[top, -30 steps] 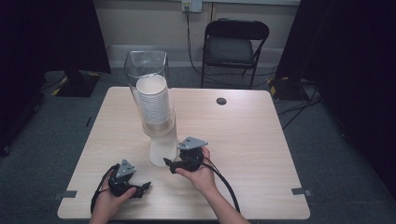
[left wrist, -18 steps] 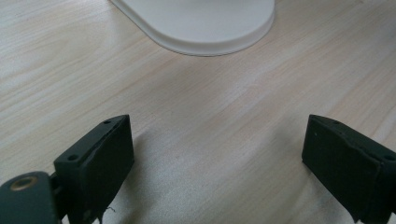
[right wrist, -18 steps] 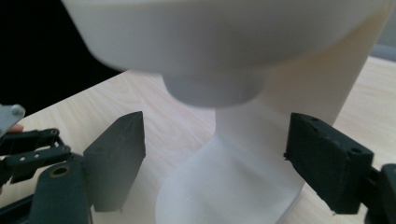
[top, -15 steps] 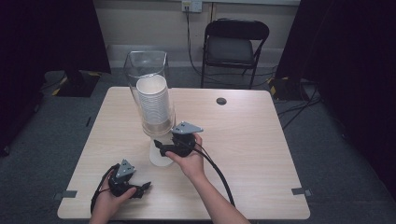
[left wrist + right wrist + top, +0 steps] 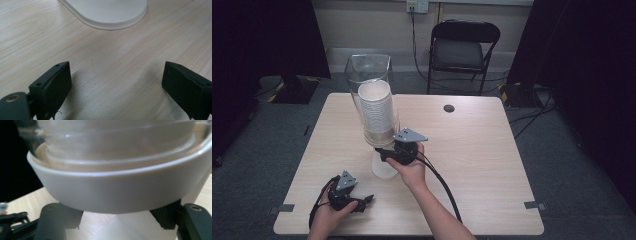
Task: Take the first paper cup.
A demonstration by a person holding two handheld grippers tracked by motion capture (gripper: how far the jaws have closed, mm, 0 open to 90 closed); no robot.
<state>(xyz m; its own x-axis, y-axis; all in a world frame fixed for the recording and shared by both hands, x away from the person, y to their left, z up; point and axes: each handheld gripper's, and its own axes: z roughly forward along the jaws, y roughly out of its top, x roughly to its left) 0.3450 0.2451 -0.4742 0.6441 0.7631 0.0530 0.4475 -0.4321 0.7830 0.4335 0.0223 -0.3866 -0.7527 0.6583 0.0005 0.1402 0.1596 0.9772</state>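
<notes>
My right claw (image 5: 382,153) at frame centre, jaws just closed on bottom white paper cup (image 5: 384,165) under clear plastic cup dispenser (image 5: 372,90). My left claw (image 5: 362,201) wide, idle on pale wooden worktop (image 5: 482,150), lower left. Step: grip taken. Next, likely: straight downward pull, freeing one cup.

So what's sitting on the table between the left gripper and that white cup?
Nothing: in the left gripper view, bare wooden table runs from the open jaws of the left gripper to the white cup.
</notes>
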